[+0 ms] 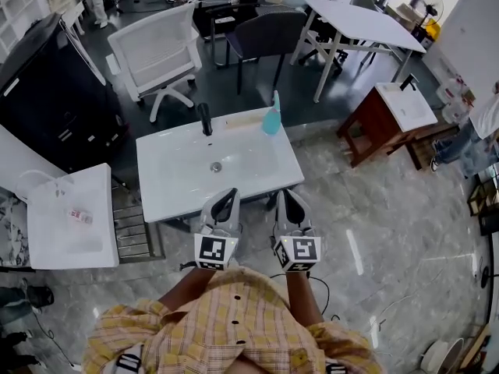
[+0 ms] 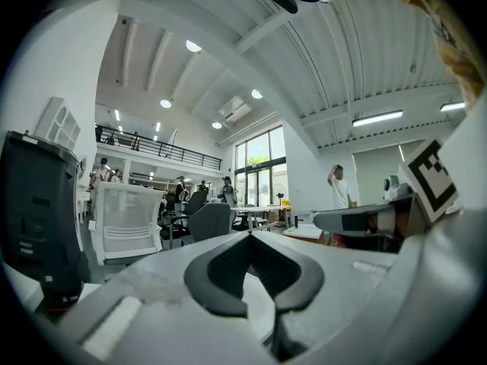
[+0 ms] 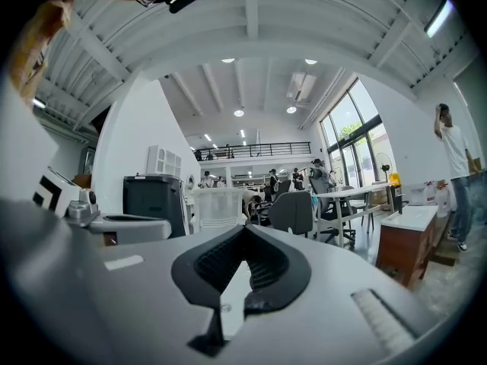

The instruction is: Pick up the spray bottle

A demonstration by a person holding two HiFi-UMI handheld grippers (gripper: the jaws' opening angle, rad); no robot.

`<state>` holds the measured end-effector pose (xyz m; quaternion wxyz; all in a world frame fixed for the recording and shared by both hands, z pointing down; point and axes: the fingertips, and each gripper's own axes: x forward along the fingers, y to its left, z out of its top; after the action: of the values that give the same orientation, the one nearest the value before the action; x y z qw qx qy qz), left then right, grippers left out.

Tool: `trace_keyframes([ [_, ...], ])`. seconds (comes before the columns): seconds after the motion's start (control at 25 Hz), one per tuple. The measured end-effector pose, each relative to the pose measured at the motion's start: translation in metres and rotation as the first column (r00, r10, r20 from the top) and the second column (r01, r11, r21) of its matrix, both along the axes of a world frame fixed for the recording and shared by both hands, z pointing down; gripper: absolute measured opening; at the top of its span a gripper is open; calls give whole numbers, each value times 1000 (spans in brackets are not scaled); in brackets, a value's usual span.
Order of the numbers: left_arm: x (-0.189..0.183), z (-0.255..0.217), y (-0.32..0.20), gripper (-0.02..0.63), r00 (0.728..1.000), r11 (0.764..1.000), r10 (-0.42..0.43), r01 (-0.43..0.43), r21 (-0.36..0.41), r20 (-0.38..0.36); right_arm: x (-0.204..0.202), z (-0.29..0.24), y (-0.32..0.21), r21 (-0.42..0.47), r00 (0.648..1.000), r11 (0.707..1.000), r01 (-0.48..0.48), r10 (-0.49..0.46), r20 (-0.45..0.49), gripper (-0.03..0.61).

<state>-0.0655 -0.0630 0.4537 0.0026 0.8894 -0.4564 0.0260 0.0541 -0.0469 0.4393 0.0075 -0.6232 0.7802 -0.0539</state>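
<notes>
A teal spray bottle [image 1: 271,118] stands upright at the far right edge of a white sink countertop [image 1: 257,166]. A black faucet [image 1: 205,119] rises at the far middle, with the drain [image 1: 216,166] in front of it. My left gripper [image 1: 228,195] and right gripper [image 1: 282,195] are side by side at the countertop's near edge, pointing level toward it, well short of the bottle. Both are shut with nothing between the jaws. In the left gripper view the tips of the left gripper [image 2: 248,234] meet. The right gripper [image 3: 243,228] looks the same in its own view. Neither gripper view shows the bottle.
A second white basin [image 1: 70,216] and a metal rack [image 1: 139,226] sit to the left. A black cabinet [image 1: 47,92] stands at far left. Beyond the sink are a white office chair [image 1: 156,53], a dark chair [image 1: 265,33] and a white table [image 1: 359,18]. A wooden stand [image 1: 390,119] is at right.
</notes>
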Motion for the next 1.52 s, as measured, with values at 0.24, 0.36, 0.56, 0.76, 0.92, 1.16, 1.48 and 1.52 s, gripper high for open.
trace_keyframes([
  [0.24, -3, -5, -65, -2, 999, 1000, 24, -24, 18, -28, 0, -6, -65, 14, 999, 999, -32, 31, 7, 0],
  [0.36, -1, -4, -88, -2, 999, 999, 37, -36, 20, -37, 2, -3, -86, 16, 999, 999, -52, 52, -2, 0],
  [0.56, 13, 3, -111, -2, 998, 998, 61, -61, -2, -25, 9, 4, -108, -14, 997, 997, -71, 71, -1, 0],
  [0.76, 29, 17, -127, -2, 998, 998, 61, -61, -34, -1, 24, 16, -130, -49, 998, 997, -59, 60, 7, 0],
  [0.92, 40, 19, -147, -2, 999, 998, 41, -40, -48, 19, 37, 20, -155, -69, 999, 997, -33, 34, 11, 0],
  [1.16, 65, 29, -175, -2, 999, 997, 16, -13, -76, 37, 59, 33, -189, -100, 1000, 995, -1, 2, 10, 0],
  [1.48, 84, 49, -194, -2, 997, 993, -30, 37, -113, 65, 81, 60, -220, -153, 999, 987, 42, -41, 10, 0],
  [1.52, 85, 52, -195, -2, 997, 992, -36, 44, -118, 68, 83, 62, -224, -154, 999, 987, 46, -45, 9, 0],
])
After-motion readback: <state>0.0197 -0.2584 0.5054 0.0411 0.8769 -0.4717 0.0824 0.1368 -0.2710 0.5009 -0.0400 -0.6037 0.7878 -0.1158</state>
